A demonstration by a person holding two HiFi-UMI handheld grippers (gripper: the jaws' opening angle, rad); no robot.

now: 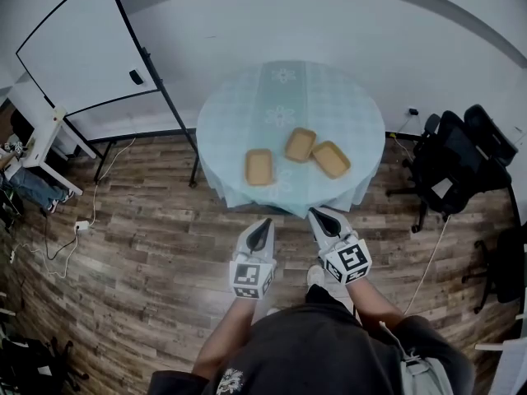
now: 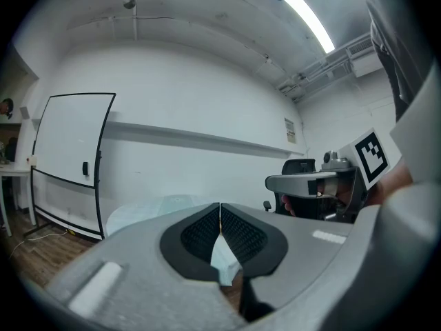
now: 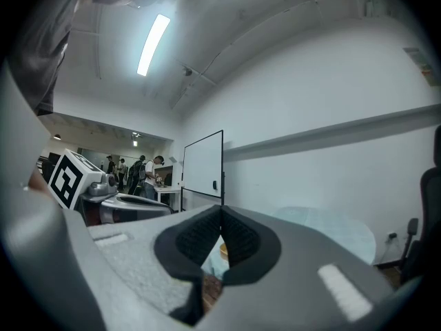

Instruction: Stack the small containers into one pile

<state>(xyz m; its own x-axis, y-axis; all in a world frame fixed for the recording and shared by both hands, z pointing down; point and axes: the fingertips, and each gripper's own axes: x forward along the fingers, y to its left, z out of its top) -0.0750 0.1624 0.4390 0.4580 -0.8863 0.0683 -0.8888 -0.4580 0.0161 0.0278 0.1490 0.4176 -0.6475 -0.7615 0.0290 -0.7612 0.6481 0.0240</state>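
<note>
Three shallow tan containers lie apart on a round table (image 1: pixel 354 97) with a pale blue cloth: one at the left (image 1: pixel 258 166), one in the middle (image 1: pixel 300 144), one at the right (image 1: pixel 331 159). My left gripper (image 1: pixel 263 223) and right gripper (image 1: pixel 318 214) are held side by side over the wooden floor, just short of the table's near edge, pointing at it. Both are shut with nothing between their jaws. In the left gripper view the black pads (image 2: pixel 238 234) meet tip to tip; the right gripper view shows its pads (image 3: pixel 238 240) likewise closed, with a sliver of a tan container (image 3: pixel 222 250) behind them.
A whiteboard on a black stand (image 1: pixel 82 48) stands left of the table. Black office chairs (image 1: pixel 457 159) are at the right. A white desk (image 1: pixel 41 142) and cables on the floor (image 1: pixel 74 229) lie at the far left. People (image 3: pixel 138 171) stand in a far room.
</note>
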